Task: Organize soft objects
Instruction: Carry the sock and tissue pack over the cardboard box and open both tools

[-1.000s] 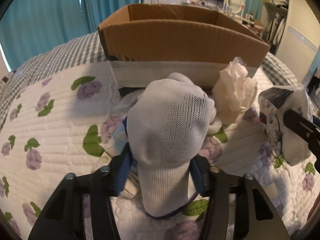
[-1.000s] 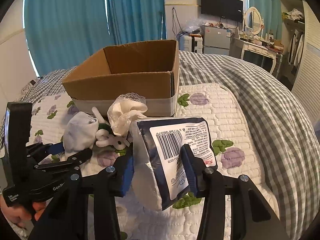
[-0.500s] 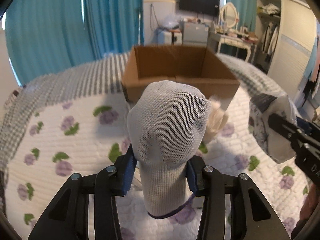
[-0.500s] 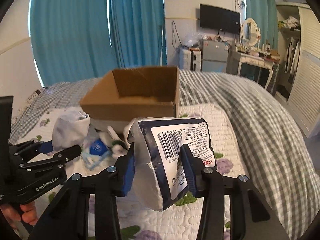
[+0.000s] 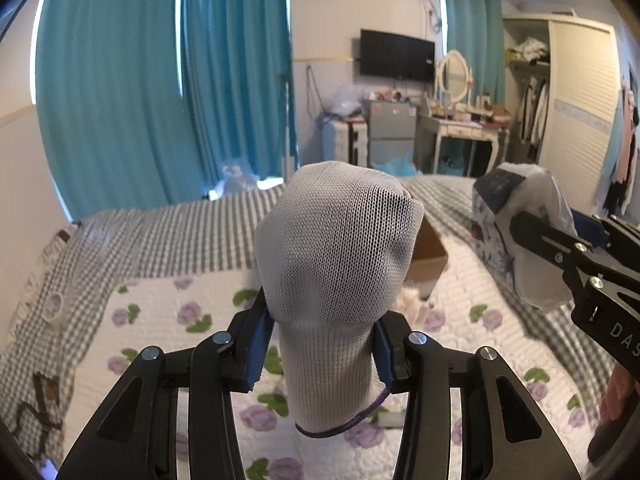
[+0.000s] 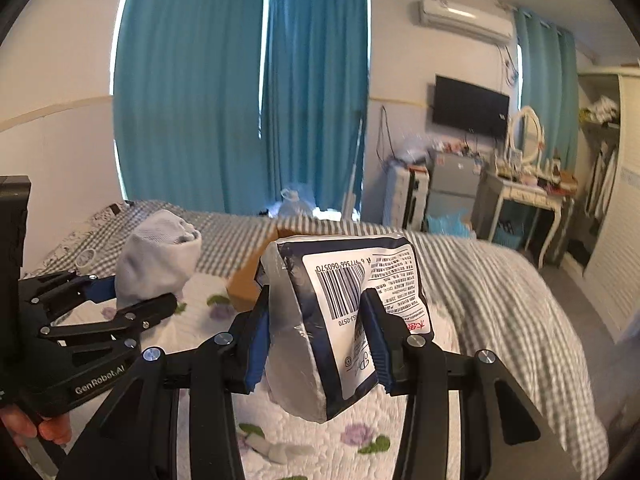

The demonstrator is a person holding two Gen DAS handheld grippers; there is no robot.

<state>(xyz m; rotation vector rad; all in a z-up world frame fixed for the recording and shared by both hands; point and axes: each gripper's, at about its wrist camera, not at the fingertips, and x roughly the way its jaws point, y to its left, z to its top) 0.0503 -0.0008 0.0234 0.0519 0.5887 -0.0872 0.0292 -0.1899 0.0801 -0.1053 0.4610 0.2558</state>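
My left gripper [image 5: 320, 344] is shut on a grey knit sock [image 5: 336, 264], held upright high above the bed; it also shows at the left of the right wrist view [image 6: 156, 256]. My right gripper [image 6: 316, 332] is shut on a soft plastic packet [image 6: 348, 312] with a barcode label, also lifted; the packet shows at the right of the left wrist view [image 5: 520, 232]. The cardboard box [image 5: 430, 256] sits on the bed behind the sock, mostly hidden; a corner of the box shows in the right wrist view [image 6: 250, 276].
The bed has a white floral quilt [image 5: 168, 320] over a grey checked cover [image 6: 500, 292]. A white soft item [image 5: 412, 304] lies by the box. Teal curtains, a dresser and a wardrobe stand beyond the bed.
Both grippers have risen and tilted upward with their loads. The box has dropped low in both views and is now mostly hidden behind the sock and packet.
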